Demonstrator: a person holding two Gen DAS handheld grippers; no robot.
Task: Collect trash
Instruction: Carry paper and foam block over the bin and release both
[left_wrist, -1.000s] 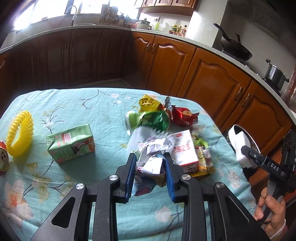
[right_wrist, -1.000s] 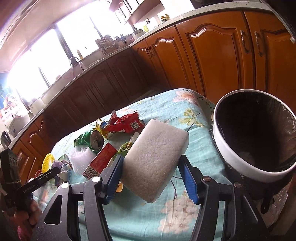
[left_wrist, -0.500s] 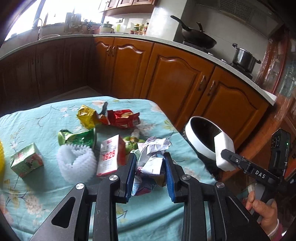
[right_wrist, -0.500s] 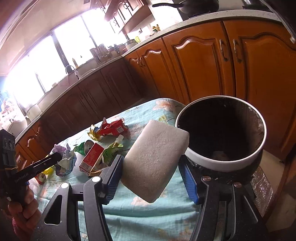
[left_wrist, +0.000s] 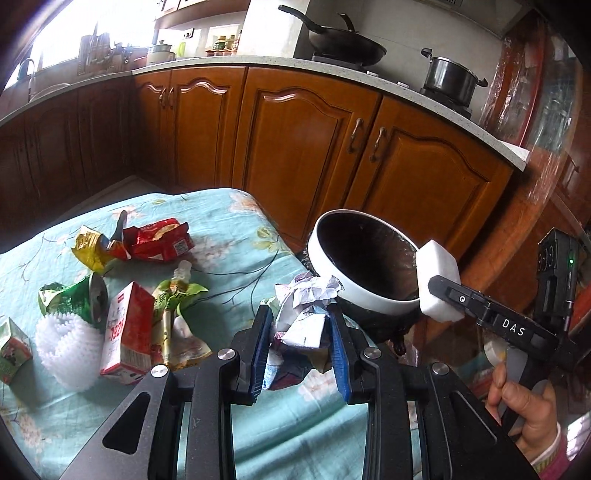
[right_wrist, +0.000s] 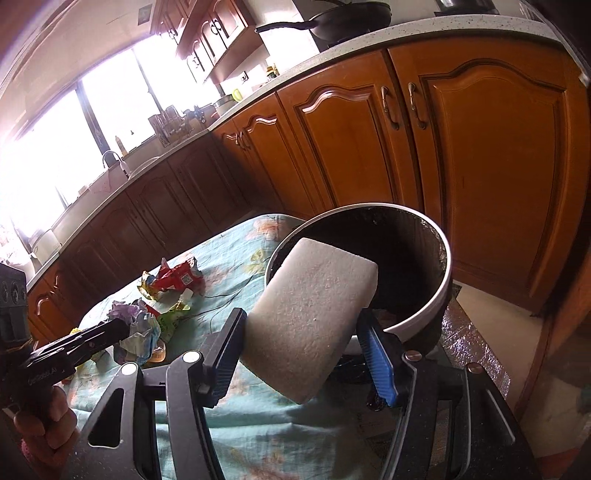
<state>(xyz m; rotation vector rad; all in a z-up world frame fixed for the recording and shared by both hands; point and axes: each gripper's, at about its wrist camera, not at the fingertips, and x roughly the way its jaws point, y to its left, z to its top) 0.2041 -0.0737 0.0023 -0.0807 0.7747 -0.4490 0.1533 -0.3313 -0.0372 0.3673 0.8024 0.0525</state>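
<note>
1. Left wrist view: left gripper (left_wrist: 301, 345), blue pads clamped on a wad of crumpled paper and wrappers (left_wrist: 304, 314); the wad is held above the near edge of the table, just beside the bin.
2. Right wrist view: right gripper (right_wrist: 306, 345), jaws pressed on both sides of a white foam block (right_wrist: 314, 317); the block is tilted, its far end over the bin's rim.
3. Bin (left_wrist: 325, 273), white rim, dark inside, standing at the table's corner on the cabinet side; something pale lies at its bottom in the right wrist view, too dim to identify.
4. Table under a pale teal flowered cloth (left_wrist: 229, 229).
5. Trash lying on the cloth, left wrist view:
   - red snack wrapper (left_wrist: 159, 243), touching a yellow wrapper (left_wrist: 90, 249);
   - crushed green can (left_wrist: 75, 299), next to a white foam net (left_wrist: 66, 345);
   - red-and-white carton (left_wrist: 127, 334), upright, beside a green spouted pouch (left_wrist: 173, 306);
   - green carton (left_wrist: 13, 349) at the left edge, partly cut off.
6. Person's hand (left_wrist: 528, 413) on the right gripper's handle, pink sleeve cuff showing.
7. Background: wooden cabinets (left_wrist: 303, 147), a wok (left_wrist: 343, 44) and a steel pot (left_wrist: 452, 79) on the counter.
</note>
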